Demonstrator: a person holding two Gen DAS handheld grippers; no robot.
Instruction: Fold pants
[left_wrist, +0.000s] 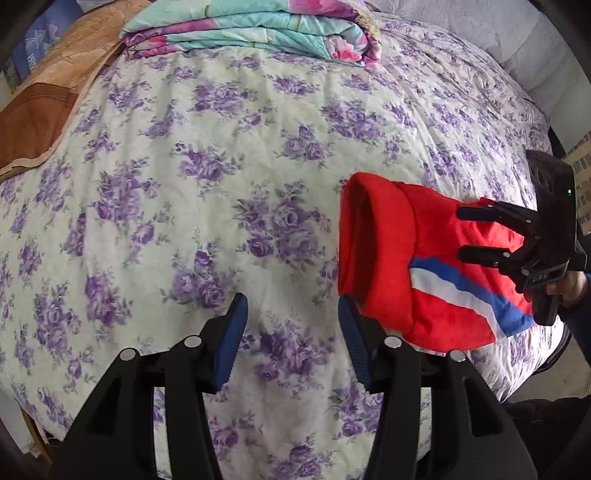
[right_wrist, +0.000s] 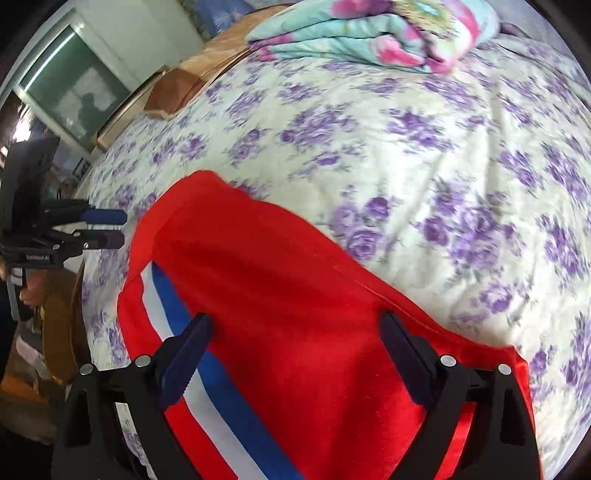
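Red pants (left_wrist: 391, 258) with a white and blue stripe lie folded on the purple-flowered bedsheet (left_wrist: 184, 177), near the bed's right edge. In the left wrist view my left gripper (left_wrist: 291, 299) stands open over bare sheet, its right finger just beside the pants' lower left corner. My right gripper (left_wrist: 461, 233) comes in from the right, over the pants. In the right wrist view the pants (right_wrist: 295, 277) fill the lower middle. My right gripper (right_wrist: 295, 321) is wide open just above the cloth, with nothing pinched. The left gripper (right_wrist: 123, 228) shows at the left edge, apart from the pants.
A folded teal and pink quilt (left_wrist: 258, 29) lies at the far end of the bed. A brown padded cover (left_wrist: 40, 110) sits along the far left side. A grey pillow (left_wrist: 517, 40) is at the back right. The bed's near edge drops off beyond the pants.
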